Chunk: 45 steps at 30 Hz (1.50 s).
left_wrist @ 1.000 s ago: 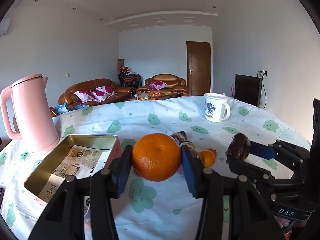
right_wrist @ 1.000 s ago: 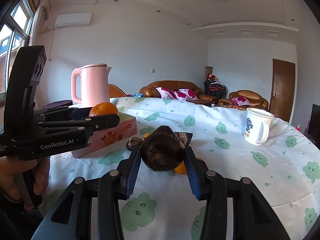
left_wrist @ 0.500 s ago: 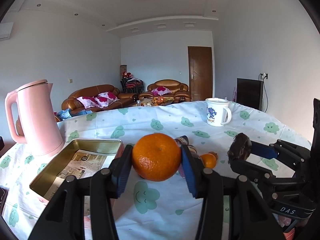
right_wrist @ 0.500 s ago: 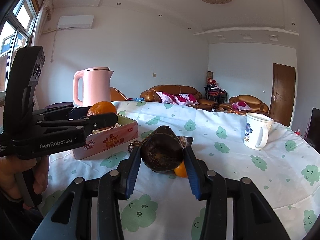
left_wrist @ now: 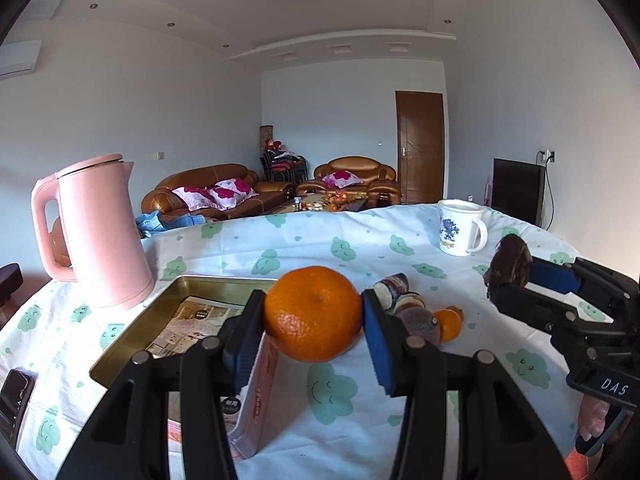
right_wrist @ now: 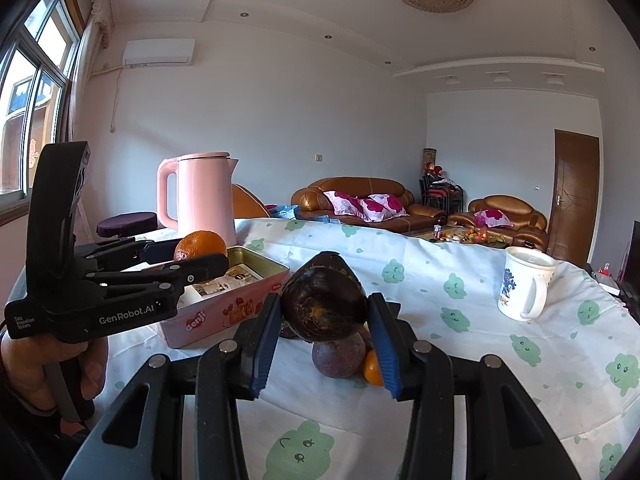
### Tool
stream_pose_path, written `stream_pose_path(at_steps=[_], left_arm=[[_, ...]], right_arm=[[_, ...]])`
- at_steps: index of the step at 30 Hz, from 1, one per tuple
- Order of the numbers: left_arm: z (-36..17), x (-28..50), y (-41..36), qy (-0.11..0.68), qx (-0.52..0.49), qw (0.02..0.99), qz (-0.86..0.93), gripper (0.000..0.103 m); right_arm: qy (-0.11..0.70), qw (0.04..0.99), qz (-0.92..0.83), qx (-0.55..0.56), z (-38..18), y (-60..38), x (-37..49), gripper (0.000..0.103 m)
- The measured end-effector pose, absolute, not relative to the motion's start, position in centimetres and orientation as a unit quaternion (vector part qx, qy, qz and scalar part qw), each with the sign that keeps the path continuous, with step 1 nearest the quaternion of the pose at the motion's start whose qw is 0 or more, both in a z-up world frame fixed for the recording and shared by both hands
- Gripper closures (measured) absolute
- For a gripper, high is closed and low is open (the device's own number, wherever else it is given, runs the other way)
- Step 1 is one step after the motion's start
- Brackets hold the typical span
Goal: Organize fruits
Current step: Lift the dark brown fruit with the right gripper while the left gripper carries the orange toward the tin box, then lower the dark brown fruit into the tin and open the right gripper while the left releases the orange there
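The table [left_wrist: 248,248] is round and covered with a white cloth printed with green smiling clouds. It carries everything here.

The pink kettle [left_wrist: 98,232] stands upright near the left edge of the table. Just beside it, toward the near edge, lies the open tin box [left_wrist: 192,292], rectangular, with gold inner walls, pink outer walls and printed paper lying on its bottom. No fruit shows inside it.

The left gripper [left_wrist: 314,314] is held above the table, at the right side of the tin box. Its blue pads are clamped on the two sides of the orange mandarin [left_wrist: 314,312], which is lifted clear of the cloth. In the right wrist view a hand [right_wrist: 44,364] holds the handle of this gripper.

The right gripper [right_wrist: 324,312] is held above the middle of the table. Its jaws are pressed on a dark brown fruit [right_wrist: 324,308], round with a pointed top; what kind of fruit it is I cannot tell. This fruit also is off the cloth.

The white mug [right_wrist: 524,284] with a blue drawing stands upright toward the far right edge of the table, well apart from the box.

Near the middle of the table, under and behind the right gripper, some small fruits lie together on the cloth: a round purple fruit [right_wrist: 338,354], and touching it on the right a small orange fruit [right_wrist: 372,368]. Behind them are some dark and pale pieces [left_wrist: 394,288].
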<state>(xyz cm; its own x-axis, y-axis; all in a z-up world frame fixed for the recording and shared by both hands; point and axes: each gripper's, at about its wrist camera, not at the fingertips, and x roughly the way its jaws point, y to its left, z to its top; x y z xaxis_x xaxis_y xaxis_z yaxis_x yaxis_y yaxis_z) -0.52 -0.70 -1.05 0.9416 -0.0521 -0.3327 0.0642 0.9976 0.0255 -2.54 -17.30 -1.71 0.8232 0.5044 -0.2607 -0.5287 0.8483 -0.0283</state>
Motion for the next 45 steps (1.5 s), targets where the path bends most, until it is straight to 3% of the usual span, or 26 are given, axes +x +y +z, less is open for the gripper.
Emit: stream_pose_path(at_steps=[31, 45], left_arm=[[-1.6, 3.1, 9.0, 0.231, -0.031, 0.971, 0.047, 0.054], [-2.5, 5.9, 12.8, 0.275, -0.037, 0.959, 0.051, 0.054]], right_arm=[[0.151, 0.924, 0.337, -0.101, 2.1, -6.8, 3.4, 0.057], [0.193, 0.904, 0.355, -0.137, 0.5, -0.6, 6.0, 0.057]])
